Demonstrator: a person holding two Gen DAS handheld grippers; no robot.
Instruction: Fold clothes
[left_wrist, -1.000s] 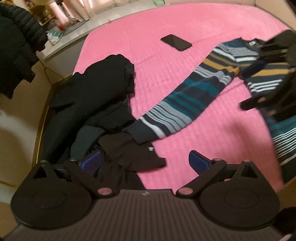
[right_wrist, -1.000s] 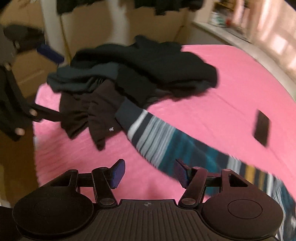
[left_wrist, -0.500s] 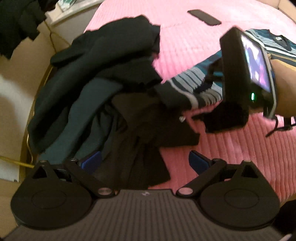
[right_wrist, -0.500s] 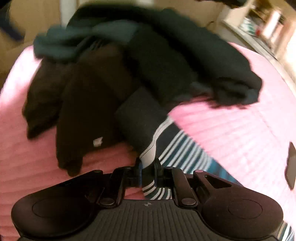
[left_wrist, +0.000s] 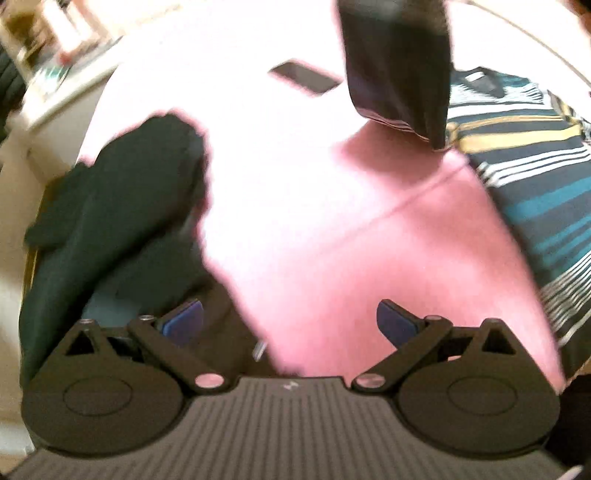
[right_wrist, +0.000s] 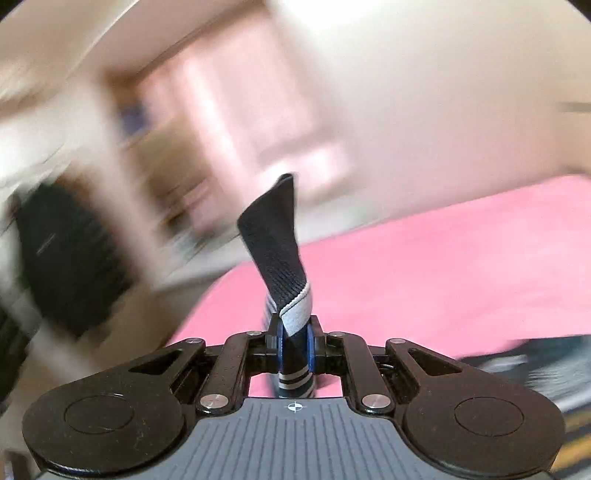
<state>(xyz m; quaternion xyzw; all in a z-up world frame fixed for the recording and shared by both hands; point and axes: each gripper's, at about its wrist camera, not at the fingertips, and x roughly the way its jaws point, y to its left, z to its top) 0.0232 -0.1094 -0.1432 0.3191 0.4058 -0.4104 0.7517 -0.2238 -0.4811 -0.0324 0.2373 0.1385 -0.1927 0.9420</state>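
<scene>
A striped sweater in navy, teal, white and yellow lies on the pink bed at the right of the left wrist view. Its sleeve end hangs lifted at the top. My right gripper is shut on the sleeve's dark cuff, which sticks up between the pads. My left gripper is open and empty above the bed, beside a pile of dark clothes on the left.
A black phone lies on the bed further back. A white ledge runs along the bed's far left side. A dark jacket hangs blurred at the left of the right wrist view.
My right gripper closed on the striped sleeve cuff and lifted it up off the bed, swinging toward the sweater's body. My left gripper drew back from the dark pile, still open.
</scene>
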